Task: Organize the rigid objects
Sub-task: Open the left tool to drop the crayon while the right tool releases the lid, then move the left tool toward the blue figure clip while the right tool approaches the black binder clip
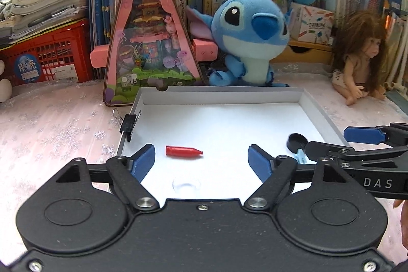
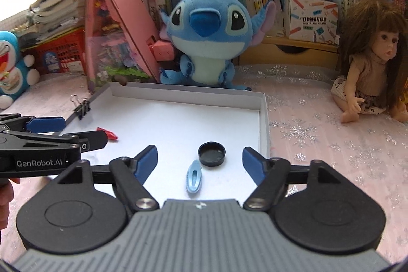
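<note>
Both my tongs hang wide open and empty over the white tray (image 1: 321, 116): the left gripper (image 1: 201, 159) above the red cap (image 1: 184, 151), the right gripper (image 2: 200, 161) above the black lid (image 2: 212, 153) and blue clip (image 2: 194, 179). The grippers sit close together; reaching inward could knock them or scatter these light pieces.

Left tool (image 1: 201, 162): black body, blue pads, silver screws. Right tool (image 2: 200, 161): grey ribbed housing.

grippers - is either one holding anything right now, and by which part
Nothing is held. The left gripper and right gripper both stand open and empty above the white tray.
</note>
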